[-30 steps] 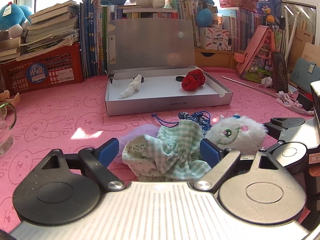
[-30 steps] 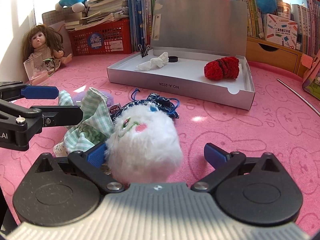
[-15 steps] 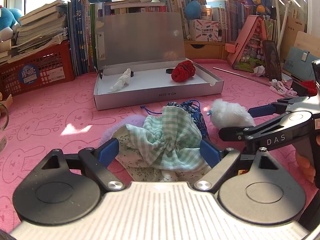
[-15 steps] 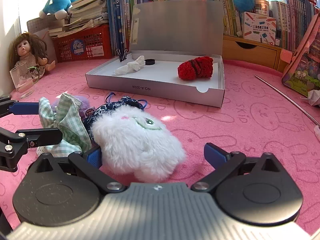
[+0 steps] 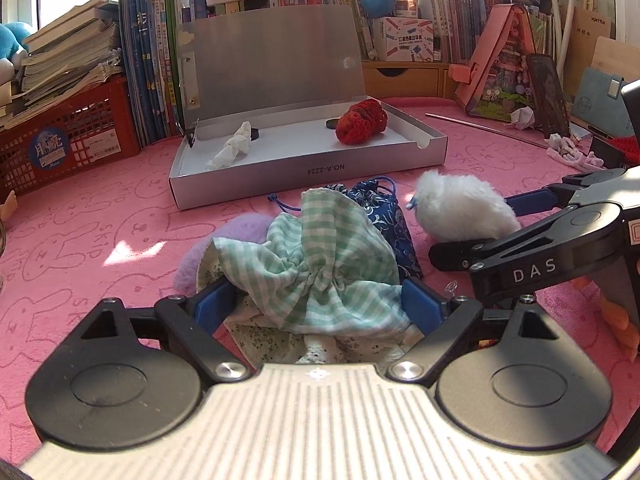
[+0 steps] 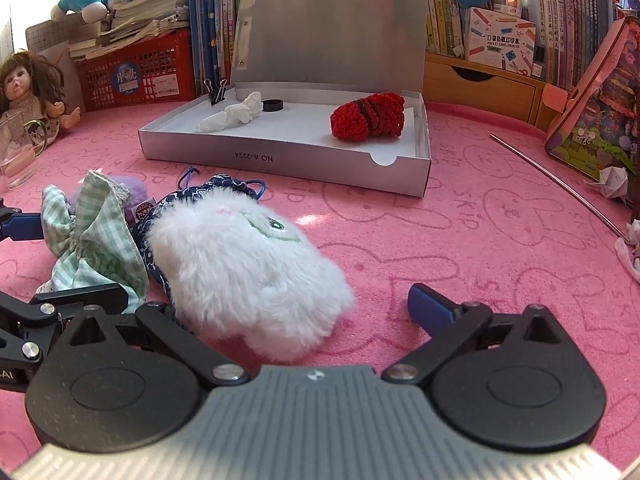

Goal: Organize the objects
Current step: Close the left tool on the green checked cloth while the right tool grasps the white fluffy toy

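A green checked cloth pouch (image 5: 316,264) lies on the pink mat between the blue fingers of my left gripper (image 5: 318,304), which is open wide around it. That pouch (image 6: 96,240) and the left gripper (image 6: 52,260) also show at the right wrist view's left edge. To the right, a white fluffy plush (image 5: 460,208) lies on its side. My right gripper (image 6: 296,312) is open around the plush (image 6: 248,264), whose fur leans on the left finger and stands clear of the right fingertip (image 6: 432,308). A blue patterned drawstring pouch (image 5: 384,208) and a purple fluffy thing (image 5: 236,236) lie behind the checked pouch.
An open silver box (image 5: 304,176) stands behind, holding a red crochet piece (image 5: 360,122), a twisted white cloth (image 5: 234,146) and a black ring (image 6: 273,105). A red basket (image 5: 68,140), a doll (image 6: 28,92), a glass (image 6: 16,156) and a metal rod (image 6: 560,184) ring the mat.
The left gripper has sunk and closed in around the checked pouch. The white plush has tipped over and turned, and now lies against the right gripper's left finger.
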Demonstrator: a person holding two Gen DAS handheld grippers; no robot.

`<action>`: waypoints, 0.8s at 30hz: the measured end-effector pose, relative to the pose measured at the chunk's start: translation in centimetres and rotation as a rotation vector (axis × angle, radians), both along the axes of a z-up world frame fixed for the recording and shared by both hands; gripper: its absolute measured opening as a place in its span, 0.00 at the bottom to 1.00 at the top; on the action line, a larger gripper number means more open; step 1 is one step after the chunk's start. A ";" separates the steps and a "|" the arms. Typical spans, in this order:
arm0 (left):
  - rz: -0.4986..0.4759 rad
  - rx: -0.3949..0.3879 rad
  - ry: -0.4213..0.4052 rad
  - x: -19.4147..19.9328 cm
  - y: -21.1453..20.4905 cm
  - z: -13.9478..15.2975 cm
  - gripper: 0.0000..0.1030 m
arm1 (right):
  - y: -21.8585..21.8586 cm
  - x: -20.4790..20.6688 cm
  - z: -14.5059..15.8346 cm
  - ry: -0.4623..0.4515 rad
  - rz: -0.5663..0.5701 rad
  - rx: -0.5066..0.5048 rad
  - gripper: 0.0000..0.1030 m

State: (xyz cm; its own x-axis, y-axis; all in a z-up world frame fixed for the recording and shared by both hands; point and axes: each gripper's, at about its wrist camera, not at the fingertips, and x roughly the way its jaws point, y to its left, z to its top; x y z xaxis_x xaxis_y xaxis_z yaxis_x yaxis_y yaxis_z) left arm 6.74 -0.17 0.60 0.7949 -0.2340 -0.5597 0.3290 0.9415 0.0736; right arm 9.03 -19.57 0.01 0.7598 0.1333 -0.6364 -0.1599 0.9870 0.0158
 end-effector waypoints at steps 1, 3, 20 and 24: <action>0.003 0.004 -0.006 -0.1 -0.1 -0.1 0.90 | 0.0 0.0 0.0 0.000 0.000 0.002 1.00; 0.007 0.015 -0.018 -0.1 -0.2 -0.3 0.90 | -0.1 0.0 0.0 0.000 0.000 0.001 1.00; 0.023 -0.031 0.005 -1.3 -0.1 -0.5 0.69 | -0.2 0.0 0.0 0.000 0.001 0.004 1.00; 0.032 -0.045 0.002 -1.4 -0.2 -0.2 0.45 | -0.3 0.0 0.0 -0.002 0.001 0.010 0.99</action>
